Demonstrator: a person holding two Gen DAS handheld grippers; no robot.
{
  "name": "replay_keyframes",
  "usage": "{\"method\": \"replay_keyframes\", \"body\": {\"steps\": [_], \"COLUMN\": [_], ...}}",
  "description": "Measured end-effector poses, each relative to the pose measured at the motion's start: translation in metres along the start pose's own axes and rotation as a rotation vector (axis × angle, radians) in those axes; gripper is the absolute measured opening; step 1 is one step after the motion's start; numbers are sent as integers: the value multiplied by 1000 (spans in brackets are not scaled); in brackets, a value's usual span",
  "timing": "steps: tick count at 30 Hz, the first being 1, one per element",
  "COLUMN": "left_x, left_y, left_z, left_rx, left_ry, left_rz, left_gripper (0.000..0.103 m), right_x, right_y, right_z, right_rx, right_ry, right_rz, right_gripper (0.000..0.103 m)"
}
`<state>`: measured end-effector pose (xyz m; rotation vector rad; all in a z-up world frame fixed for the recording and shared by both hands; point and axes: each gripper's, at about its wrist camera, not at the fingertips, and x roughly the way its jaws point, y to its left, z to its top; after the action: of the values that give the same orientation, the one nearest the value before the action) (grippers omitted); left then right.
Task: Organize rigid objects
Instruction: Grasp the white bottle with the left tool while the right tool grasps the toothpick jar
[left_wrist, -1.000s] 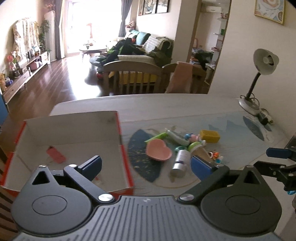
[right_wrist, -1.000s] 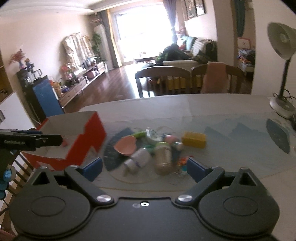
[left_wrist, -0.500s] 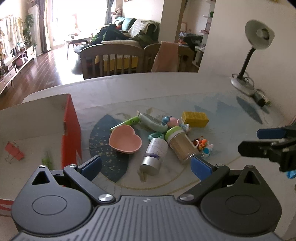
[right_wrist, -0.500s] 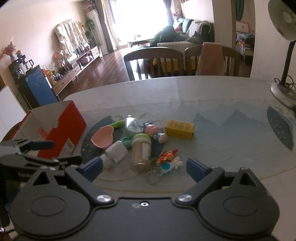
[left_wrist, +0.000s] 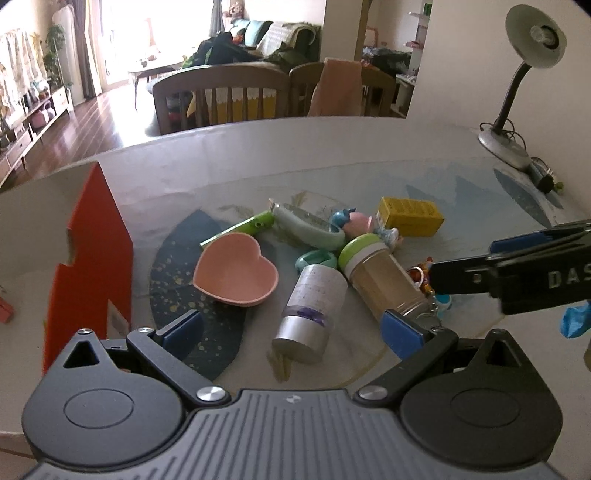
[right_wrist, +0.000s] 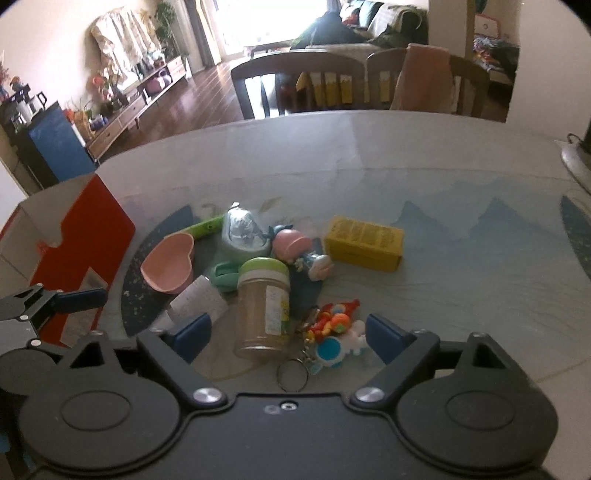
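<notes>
Pile (right_wrist: 273, 280) still unsorted mid-table, jar (right_wrist: 263, 302) lying nearest my right gripper (right_wrist: 286, 334); box (left_wrist: 88, 258) at left edge nearly bare. Both my grippers, left (left_wrist: 291, 332) included, spread wide, grasping nothing. Task barely begun.

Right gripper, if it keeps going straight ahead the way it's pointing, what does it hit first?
Probably the jar with the green lid, lying on its side between the open fingers of the right gripper, with the keychain toys beside it. Depth is hard to judge through the fisheye.

Desk lamp (left_wrist: 532, 66) on the table (left_wrist: 258, 155); wooden chairs (left_wrist: 221, 92) behind it
</notes>
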<state>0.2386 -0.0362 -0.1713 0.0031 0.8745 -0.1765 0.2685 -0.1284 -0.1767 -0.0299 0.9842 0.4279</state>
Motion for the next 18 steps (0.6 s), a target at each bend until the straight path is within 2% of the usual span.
{"method": "replay_keyframes", "body": {"steps": [8,10,18], "left_x": [23,29,40], "left_y": [9,10,-2], "left_z": [2,2,1], "left_rx": [-43,-41,45], "left_ry": [32,41,39], "left_rz": [-16,-21,-18], "left_gripper": [102,98,66], "right_x": [31,37,55], "right_y": [9,9,13], "right_z": [11,12,13], "right_rx": [-45,-50,-74], "right_ry": [47,60,89], "right_rz": [-1,-5,-22], "right_gripper": [82,78,69]}}
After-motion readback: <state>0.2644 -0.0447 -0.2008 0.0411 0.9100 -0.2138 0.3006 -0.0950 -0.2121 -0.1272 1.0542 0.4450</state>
